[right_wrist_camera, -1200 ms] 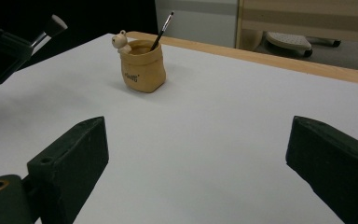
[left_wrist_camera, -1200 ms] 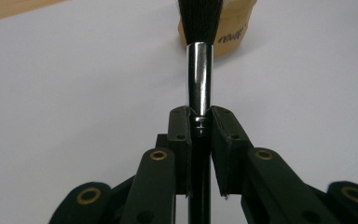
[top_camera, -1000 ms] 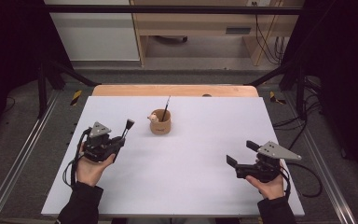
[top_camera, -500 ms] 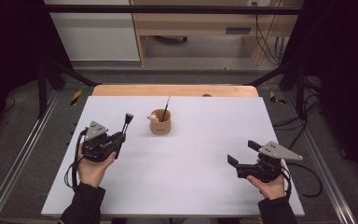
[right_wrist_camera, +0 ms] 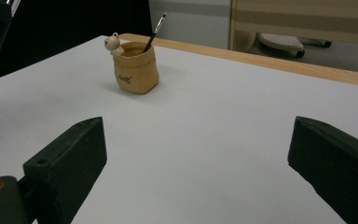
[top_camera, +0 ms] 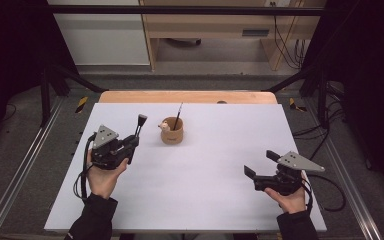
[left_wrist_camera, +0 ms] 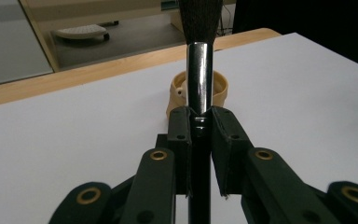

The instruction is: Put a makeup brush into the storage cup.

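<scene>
My left gripper (top_camera: 134, 141) is shut on a black-handled brush (top_camera: 141, 121) at the left of the white table; the brush head points up and away. In the left gripper view my left gripper (left_wrist_camera: 200, 121) clamps the brush just below its silver ferrule (left_wrist_camera: 199, 79), with dark bristles above. A tan pouch-shaped cup (top_camera: 172, 132) with a small bear figure on its rim stands right of the brush, holding a thin brush (top_camera: 178, 114). The cup (left_wrist_camera: 219, 86) shows just behind the ferrule. My right gripper (top_camera: 261, 163) rests open at the front right, nothing between its jaws. From my right gripper (right_wrist_camera: 198, 135) the cup (right_wrist_camera: 135, 67) stands far ahead on the left.
The white tabletop (top_camera: 210, 165) ends in a wooden strip (top_camera: 187, 97) at the far side. Metal frame rails (top_camera: 25, 165) run along both sides. A wooden shelf unit (top_camera: 205, 25) and cables stand on the floor beyond.
My left gripper has drifted slightly away from the person with the brush, whose head now stands a little farther up the table. The right gripper has stayed still.
</scene>
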